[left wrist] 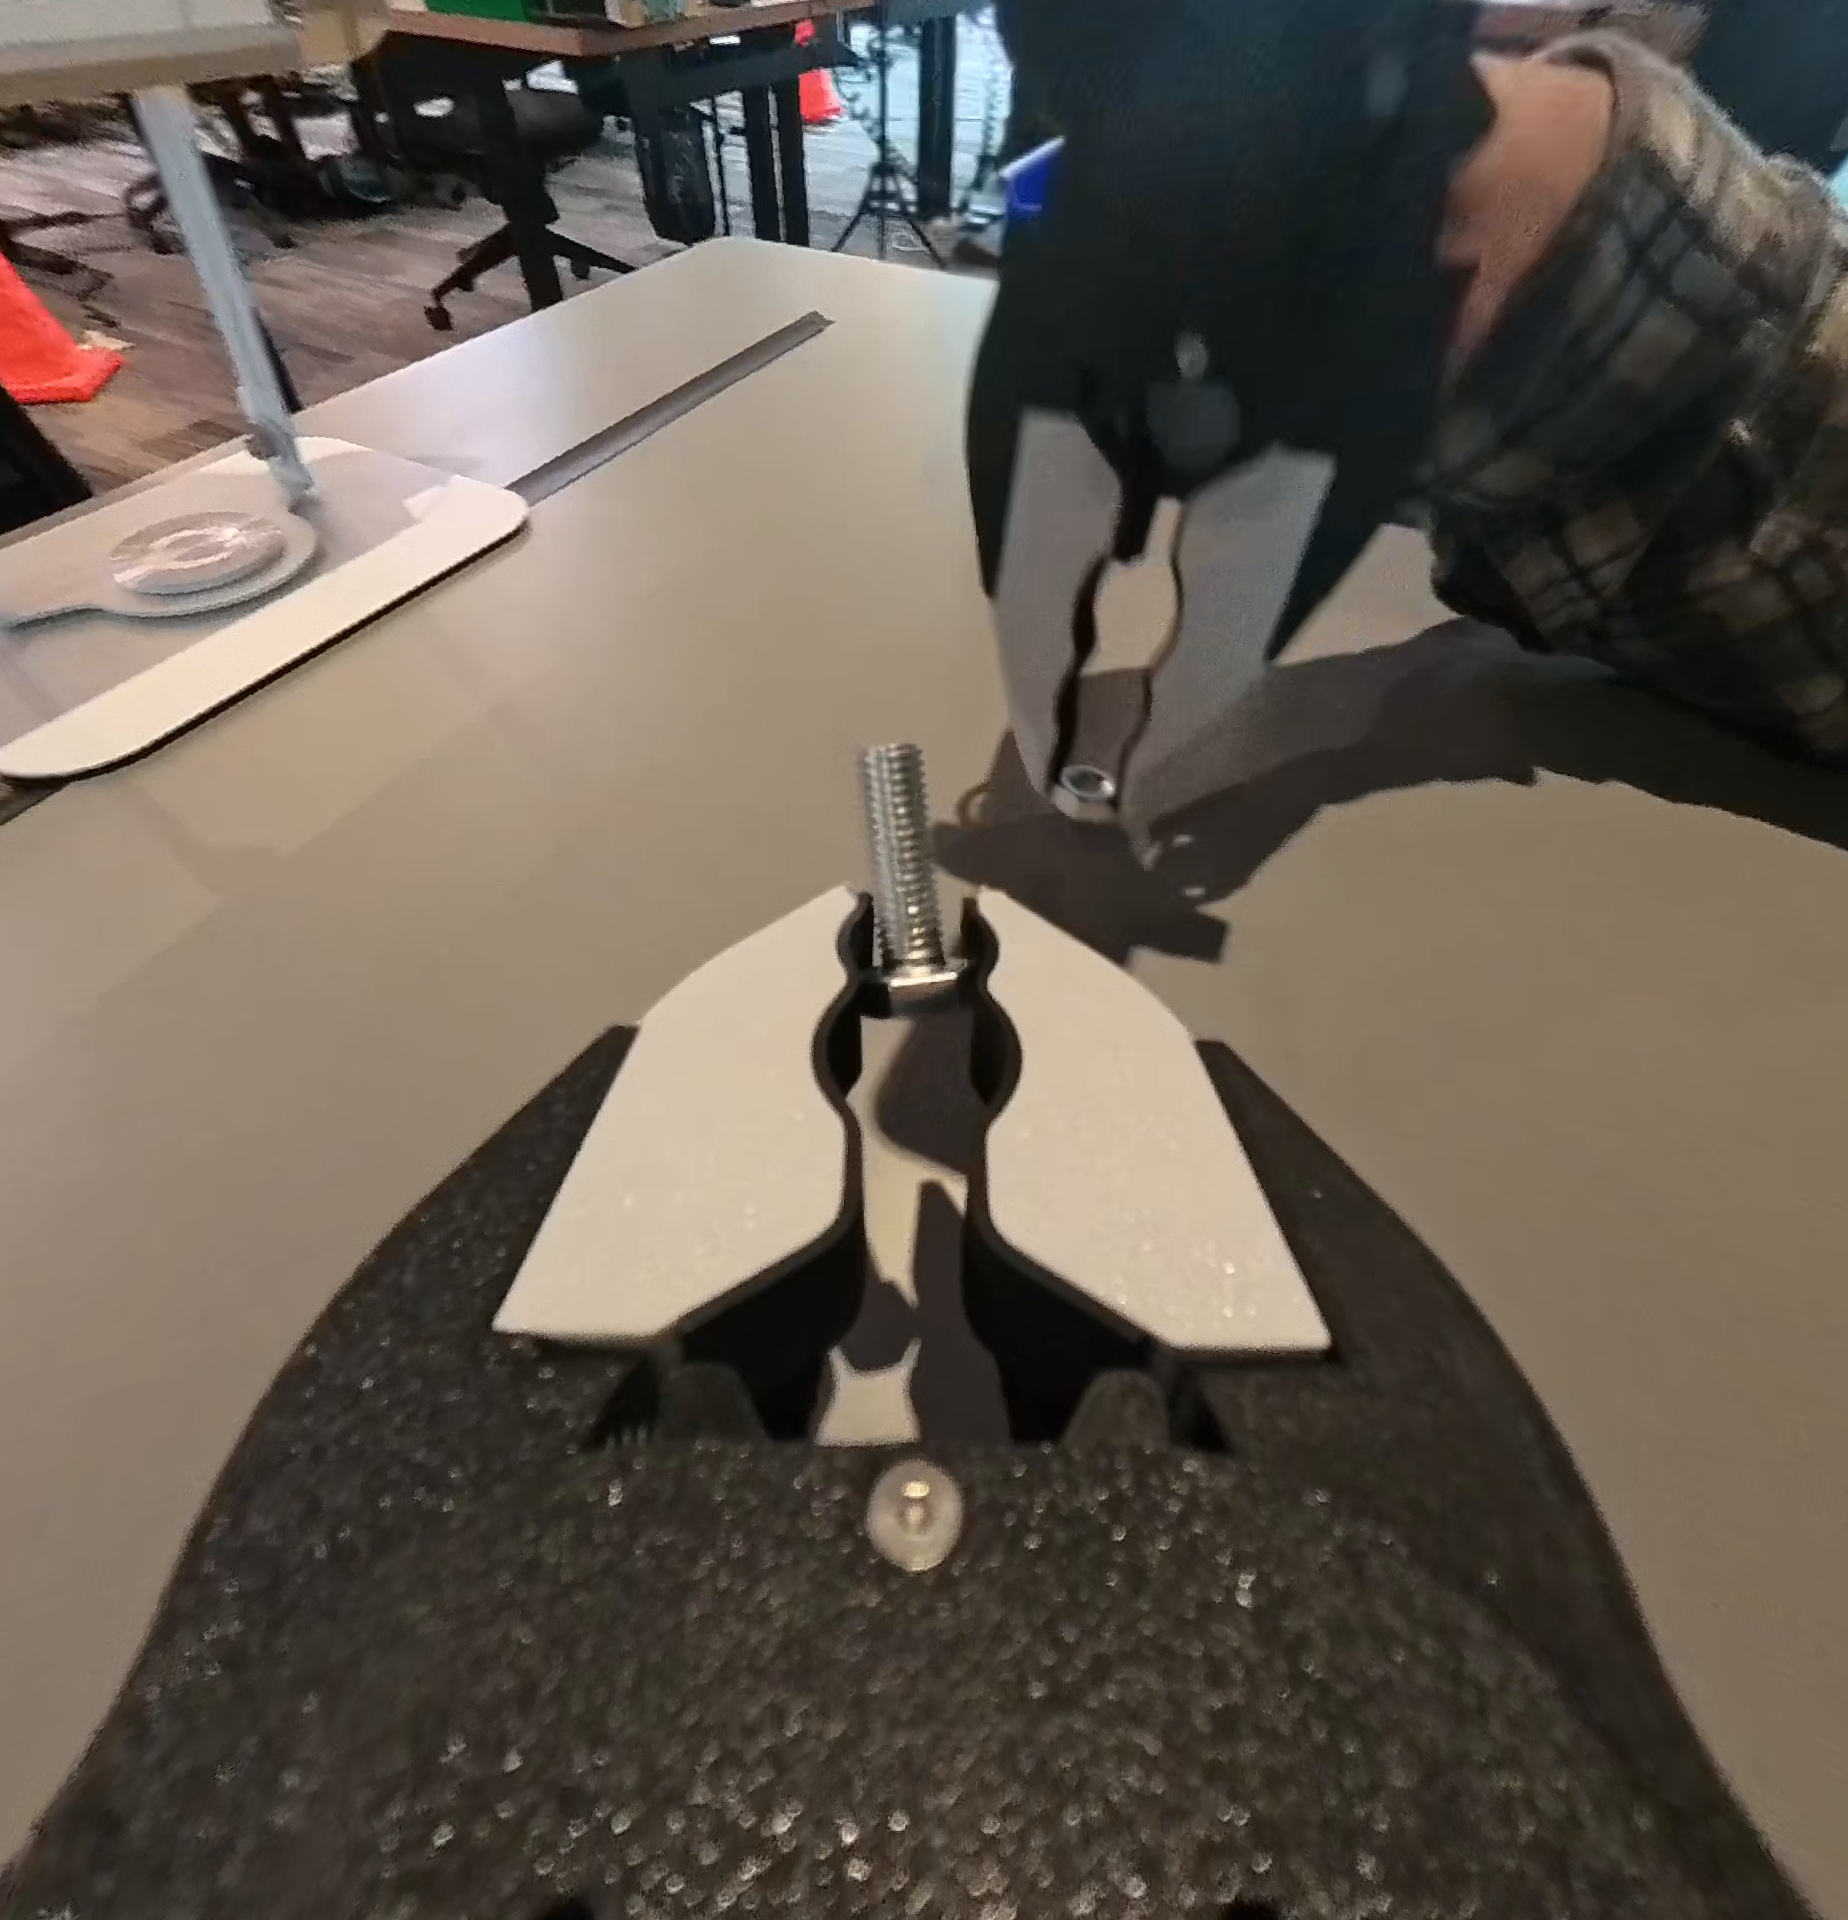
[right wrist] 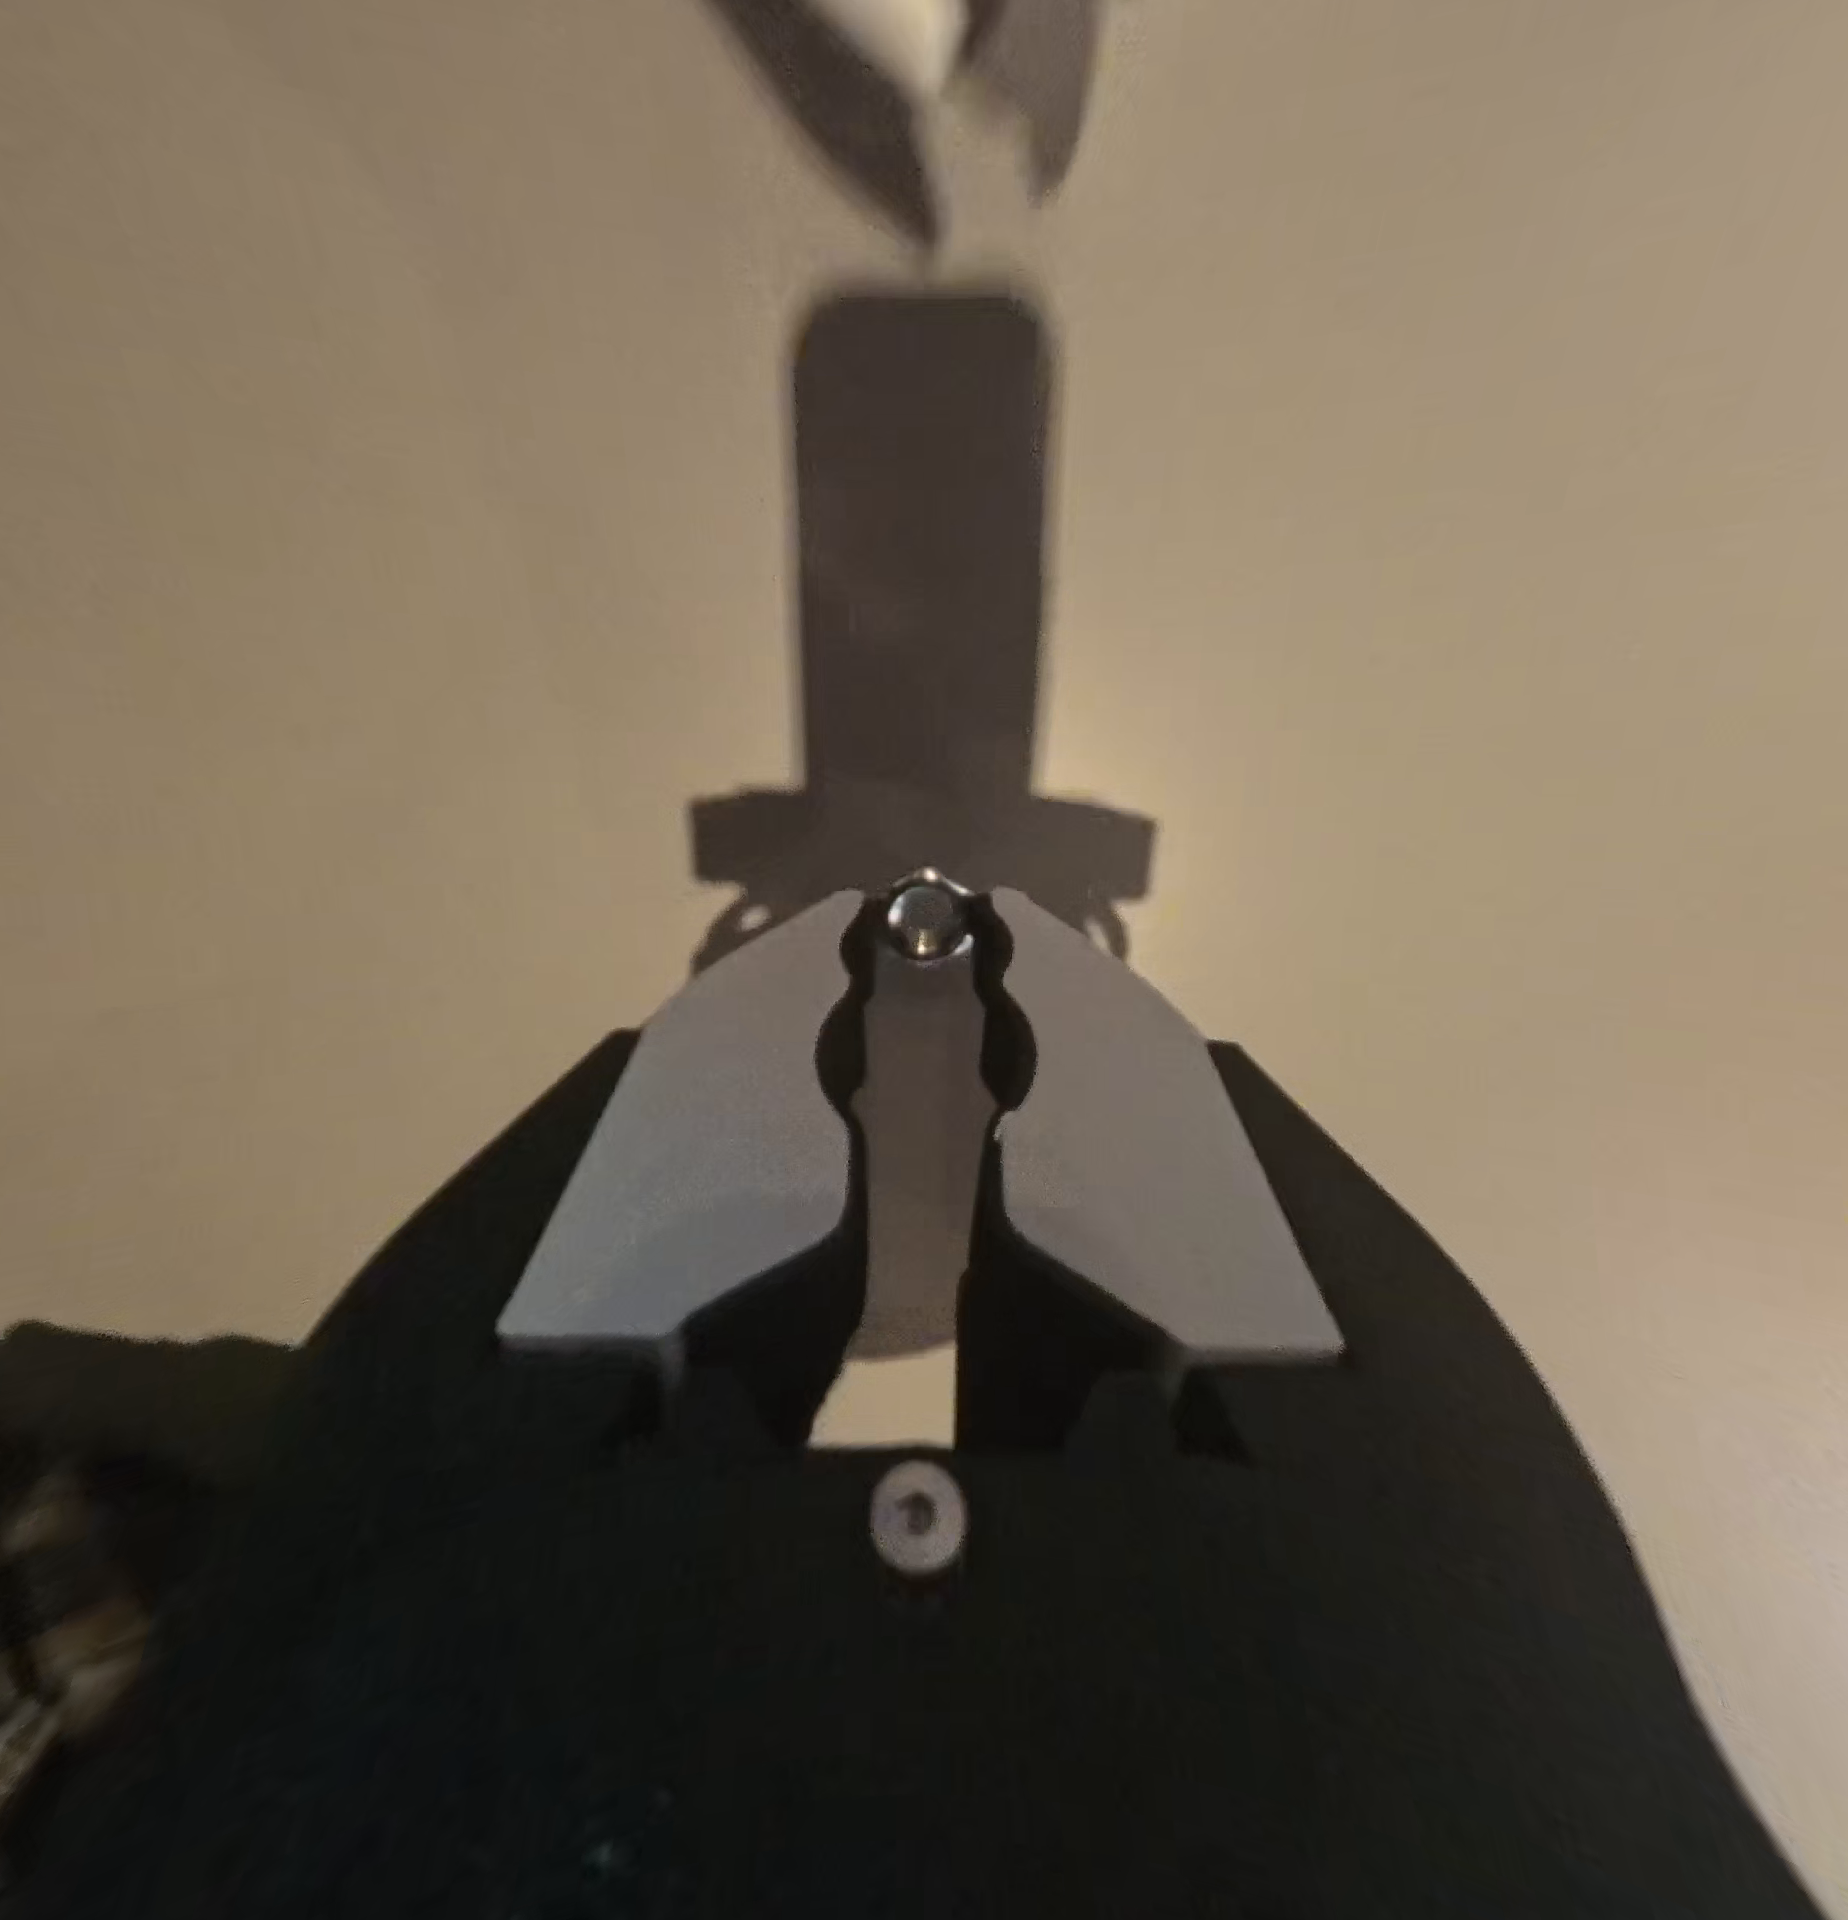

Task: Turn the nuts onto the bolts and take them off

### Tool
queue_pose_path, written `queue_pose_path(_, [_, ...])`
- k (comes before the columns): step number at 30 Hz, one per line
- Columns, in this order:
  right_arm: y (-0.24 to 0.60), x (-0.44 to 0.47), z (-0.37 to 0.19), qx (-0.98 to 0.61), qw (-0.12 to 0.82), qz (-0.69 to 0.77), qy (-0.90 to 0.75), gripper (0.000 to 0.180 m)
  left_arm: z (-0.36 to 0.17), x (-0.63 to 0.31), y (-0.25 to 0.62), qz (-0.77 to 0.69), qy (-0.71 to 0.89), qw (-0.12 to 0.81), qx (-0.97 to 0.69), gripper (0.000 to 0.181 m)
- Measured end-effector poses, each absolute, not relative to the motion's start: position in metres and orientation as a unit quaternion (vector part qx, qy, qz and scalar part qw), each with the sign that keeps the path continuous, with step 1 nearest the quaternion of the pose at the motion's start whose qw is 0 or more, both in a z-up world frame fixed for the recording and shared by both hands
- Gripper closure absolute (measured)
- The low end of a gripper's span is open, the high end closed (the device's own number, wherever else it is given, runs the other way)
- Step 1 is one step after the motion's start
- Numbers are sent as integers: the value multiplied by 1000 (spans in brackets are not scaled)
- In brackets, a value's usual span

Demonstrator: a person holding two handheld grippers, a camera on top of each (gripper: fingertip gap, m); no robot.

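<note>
My left gripper (left wrist: 912, 940) is shut on the head end of a silver bolt (left wrist: 901, 831), whose threaded shaft sticks up and forward past the fingertips. My right gripper (left wrist: 1088, 795) points down at the grey table (left wrist: 484, 935), just right of and beyond the bolt, and is shut on a small silver nut (left wrist: 1084, 781) at its tips. In the right wrist view the right gripper (right wrist: 925, 920) holds the nut (right wrist: 922, 925) between its tips over the table. The left gripper's tips show blurred at the top of that view (right wrist: 961, 114).
A white stand base plate (left wrist: 245, 613) with a metal pole (left wrist: 213, 270) sits on the table at the left. A slot (left wrist: 681, 400) runs along the table's far side. A plaid sleeve (left wrist: 1668, 416) holds the right gripper. Desks, chairs and an orange cone (left wrist: 26, 332) stand beyond. The left gripper's tips are roughly 11 centimeters from the right gripper's.
</note>
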State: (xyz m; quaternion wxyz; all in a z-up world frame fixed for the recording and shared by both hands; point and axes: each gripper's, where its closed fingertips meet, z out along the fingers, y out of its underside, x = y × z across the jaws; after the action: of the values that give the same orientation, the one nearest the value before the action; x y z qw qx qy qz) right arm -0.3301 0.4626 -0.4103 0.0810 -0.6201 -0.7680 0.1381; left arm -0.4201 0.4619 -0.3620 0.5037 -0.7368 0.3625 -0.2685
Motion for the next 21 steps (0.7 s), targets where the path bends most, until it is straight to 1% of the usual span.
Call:
queue_pose_path(5, [457, -362, -330, -610, 204, 301, -704, 163, -365, -404, 450, -280, 400, 489, -723, 166])
queue_pose_path(8, [444, -371, -306, -572, 246, 327, -711, 163, -368, -395, 443, -284, 420, 476, -718, 166])
queue_pose_path(13, [431, -379, -316, -549, 233, 324, -734, 163, -362, -384, 431, -296, 452, 480, -691, 166])
queue_pose_path(21, [432, -383, -308, -545, 221, 409, -698, 163, -349, -382, 426, -329, 450, 496, -666, 166])
